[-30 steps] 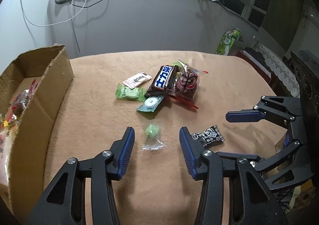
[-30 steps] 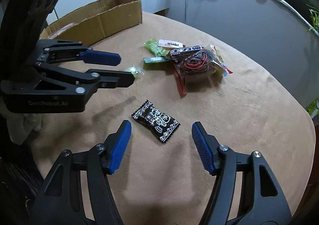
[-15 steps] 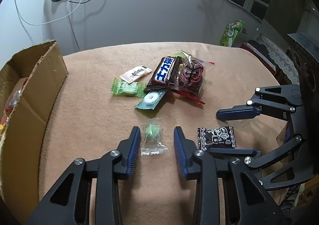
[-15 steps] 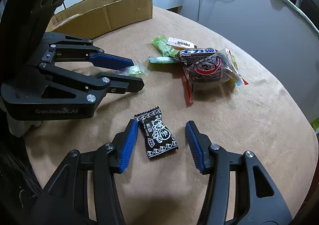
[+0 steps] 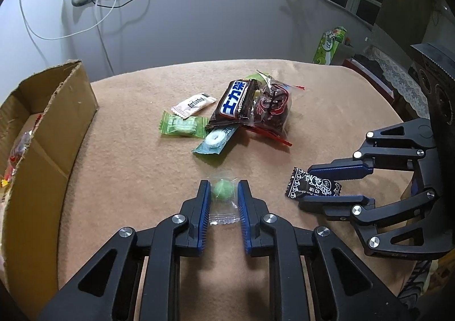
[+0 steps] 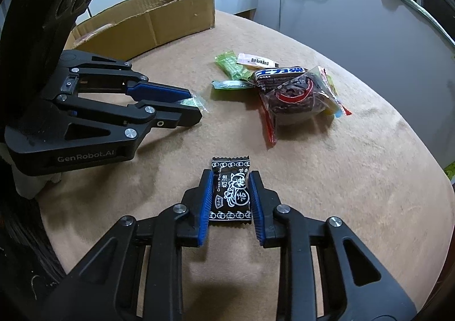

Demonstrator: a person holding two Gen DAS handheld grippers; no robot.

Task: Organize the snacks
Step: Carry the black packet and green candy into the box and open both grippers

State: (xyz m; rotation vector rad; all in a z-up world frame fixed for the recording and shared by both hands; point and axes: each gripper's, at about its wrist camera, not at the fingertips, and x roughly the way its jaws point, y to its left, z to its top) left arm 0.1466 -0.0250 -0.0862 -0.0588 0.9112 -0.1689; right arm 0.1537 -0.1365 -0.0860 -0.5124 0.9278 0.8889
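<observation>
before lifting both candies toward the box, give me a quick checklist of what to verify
1. Left gripper closed on the green candy: ok; its jaws have just been closing.
2. Right gripper closed on the black candy: ok; it too has just been closing.
3. No other snack caught in either grip: ok.
4. Cardboard box open on top: ok.
5. Grip firm enough to lift: cannot tell.

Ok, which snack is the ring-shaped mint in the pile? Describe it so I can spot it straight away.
On the tan cloth-covered table, find the snack pile at its middle, topped by the dark brown chocolate bar with blue-and-white lettering. Poking out from under that bar's near end lies the teal flat wrapper holding a white ring-shaped mint. Its neighbours are green or pink; only this one shows a white ring.
</observation>
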